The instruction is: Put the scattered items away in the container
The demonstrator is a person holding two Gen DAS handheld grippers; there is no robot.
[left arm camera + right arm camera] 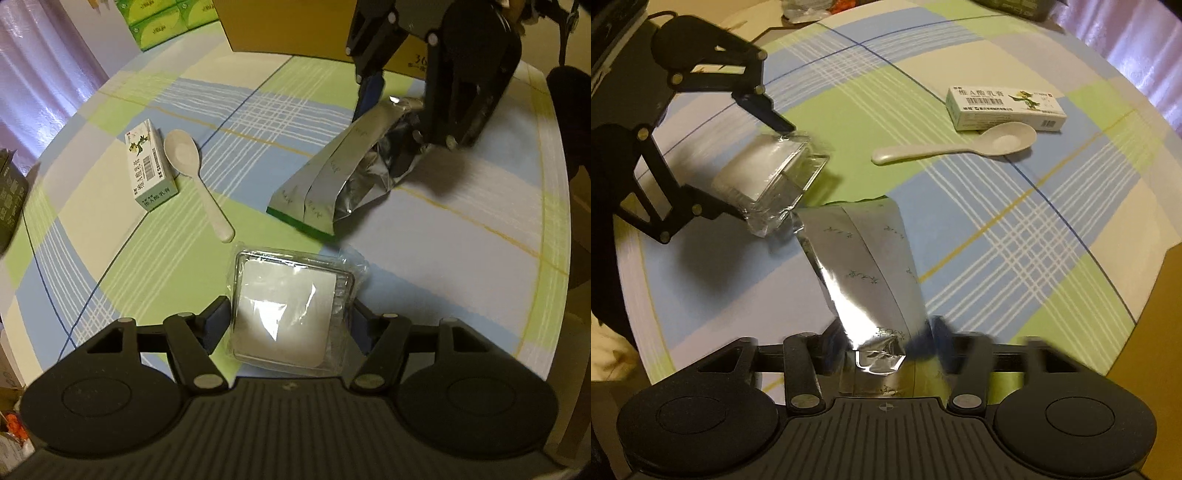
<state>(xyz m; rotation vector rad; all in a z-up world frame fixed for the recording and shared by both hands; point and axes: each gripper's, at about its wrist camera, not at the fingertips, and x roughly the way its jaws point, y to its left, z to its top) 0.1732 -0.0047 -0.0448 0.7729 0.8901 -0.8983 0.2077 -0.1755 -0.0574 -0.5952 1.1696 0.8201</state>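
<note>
The left tongs (291, 314) are clamped on a clear plastic box (286, 314) above the checked counter (461, 229). The right tongs (886, 350) grip a silver foil pouch (864, 269). Farther left on the counter lie a white spoon (192, 173) and a small carton (147, 166), just beside each other.

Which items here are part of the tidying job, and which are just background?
Job items:
left gripper holding clear plastic box
right gripper holding foil pouch
white spoon
small carton
cardboard box

Background:
green tissue packs
curtain
</note>
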